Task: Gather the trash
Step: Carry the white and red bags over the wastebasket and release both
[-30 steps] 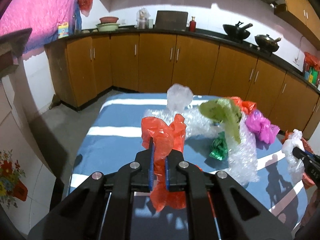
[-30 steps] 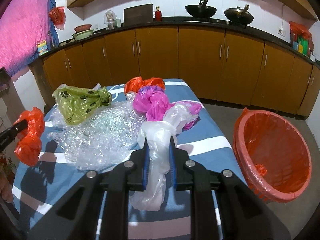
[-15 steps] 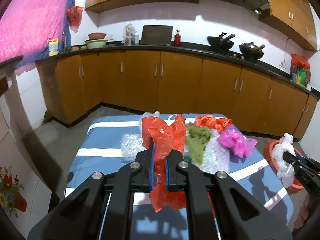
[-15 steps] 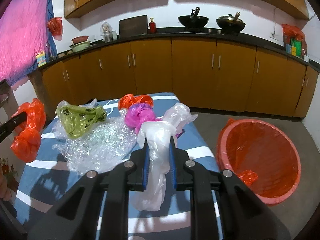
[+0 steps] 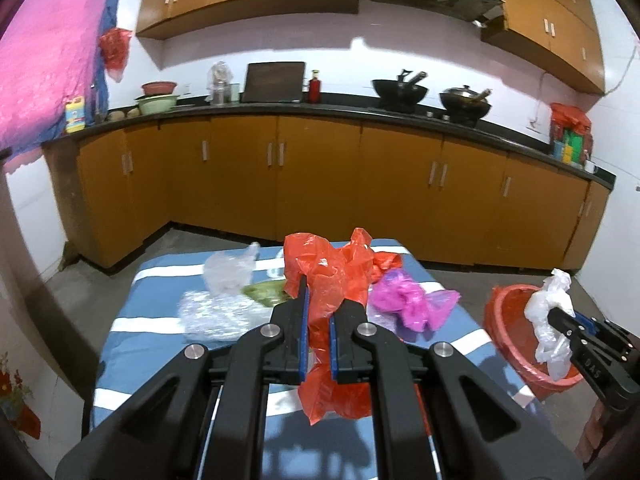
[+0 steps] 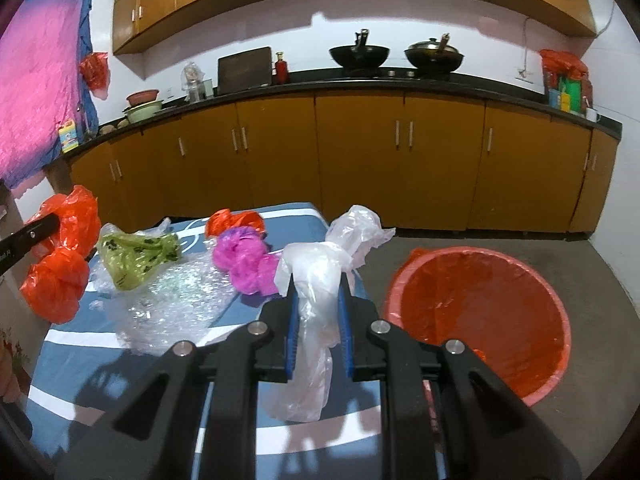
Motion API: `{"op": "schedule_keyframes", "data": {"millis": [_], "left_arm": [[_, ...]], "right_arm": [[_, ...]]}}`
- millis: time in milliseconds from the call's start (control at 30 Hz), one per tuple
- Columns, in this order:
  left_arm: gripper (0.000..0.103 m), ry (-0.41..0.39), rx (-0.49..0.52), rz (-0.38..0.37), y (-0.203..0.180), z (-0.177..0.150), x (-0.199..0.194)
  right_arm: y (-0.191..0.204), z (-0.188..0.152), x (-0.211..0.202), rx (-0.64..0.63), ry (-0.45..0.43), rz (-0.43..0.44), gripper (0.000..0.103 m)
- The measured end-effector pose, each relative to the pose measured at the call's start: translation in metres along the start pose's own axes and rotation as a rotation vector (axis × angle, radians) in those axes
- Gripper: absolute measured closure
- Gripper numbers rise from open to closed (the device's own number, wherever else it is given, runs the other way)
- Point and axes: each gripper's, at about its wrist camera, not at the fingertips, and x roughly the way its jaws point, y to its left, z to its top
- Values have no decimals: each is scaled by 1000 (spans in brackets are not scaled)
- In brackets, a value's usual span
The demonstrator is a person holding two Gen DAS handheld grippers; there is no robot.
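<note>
**Both tongs loaded, bin almost empty, most trash still on tabletop**

Left tongs are clamped on a crumpled red plastic bag, lifted clear above the blue-striped tabletop. Right tongs are clamped on a clear/white plastic bag, also airborne, hanging down between the jaws. Neither bag is in the bin yet.

The bin is a red basket lined with a red bag, standing on the floor just beside the tabletop's right edge. In the right wrist view a small red scrap lies near its bottom; otherwise it looks nearly empty. The left wrist view shows the right tongs with the white bag up near the basket rim, so that one looks closest to a drop. That is a judgement, and release has not begun.

Still on the tabletop:
- green printed bag
- sheet of bubble wrap under and beside it
- magenta bag
- another red bag at the far edge
- small clear crumpled bag, seen in the left wrist view

Progress estimate: early. Two pieces are in hand, about five remain to pick up, and at most one scrap is binned. Next would be carrying both held bags over the basket opening and letting go, then returning for the rest. The bubble wrap is large and floppy and may drag neighbouring bags.
</note>
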Motion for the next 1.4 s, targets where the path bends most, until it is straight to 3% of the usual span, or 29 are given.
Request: {"op": "schedule_keyframes", "data": {"millis": [400,733,967,1267,1400], "left_arm": [[96,34,44,-145,-82,5,20],[96,67,160,-309,-189,-2,51],[96,106,228,-360,-238,-14,80],[96,145,287,-396,-276,-25,109],[95,160,315,-427,-290,-27,117]], "right_arm": [[-71,6,-13,47,-37,-125,85],[-162,3,-12,136,-41,-265,85],[-194,-5,4,155,-27,-290,85],[-215,-9,30,173,-15,-284,85],[-218,-9,35,174,-20,-277,79]]}}
